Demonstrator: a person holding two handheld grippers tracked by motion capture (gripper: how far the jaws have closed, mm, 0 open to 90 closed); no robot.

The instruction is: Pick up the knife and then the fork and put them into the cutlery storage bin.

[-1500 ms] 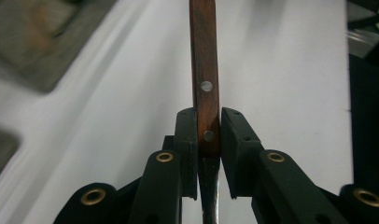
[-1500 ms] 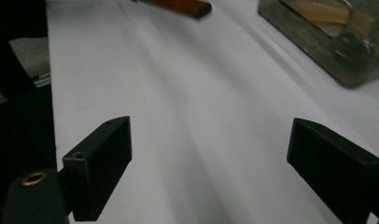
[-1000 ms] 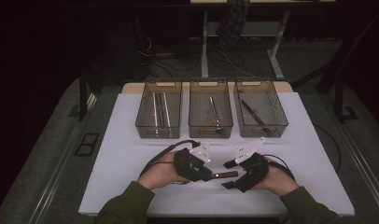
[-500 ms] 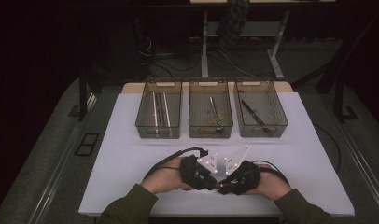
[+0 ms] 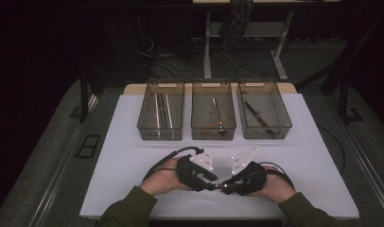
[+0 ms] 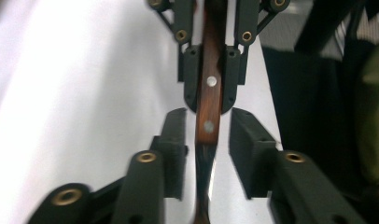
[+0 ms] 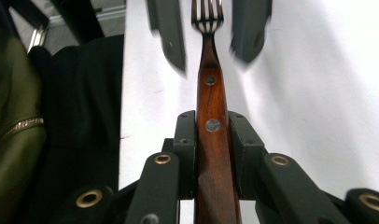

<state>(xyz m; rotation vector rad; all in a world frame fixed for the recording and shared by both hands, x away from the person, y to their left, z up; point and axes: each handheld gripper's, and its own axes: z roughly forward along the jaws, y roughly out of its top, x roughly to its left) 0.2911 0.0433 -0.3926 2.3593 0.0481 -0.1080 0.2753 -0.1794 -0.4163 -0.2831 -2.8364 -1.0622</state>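
A fork (image 5: 218, 185) with a brown riveted wooden handle (image 7: 211, 93) lies between the two grippers at the table's front middle. My right gripper (image 7: 212, 116) is shut on the handle, its pads pressing both sides after just closing. My left gripper (image 6: 207, 116) faces it tip to tip. Its jaws have just been opening and now stand apart on either side of the fork's metal neck (image 6: 205, 163) without touching it. In the high view the left gripper (image 5: 213, 181) and right gripper (image 5: 226, 186) nearly meet, each held in a hand.
Three clear bins stand in a row at the back of the white table (image 5: 128, 156): the left bin (image 5: 160, 130) holds long metal utensils, the middle bin (image 5: 213, 130) one utensil, the right bin (image 5: 265, 130) a dark-handled knife. The table's front edge is just behind the hands.
The two hands have come together at the front middle. The right gripper's jaws closed on the fork's handle, and the left gripper's jaws opened off the fork.
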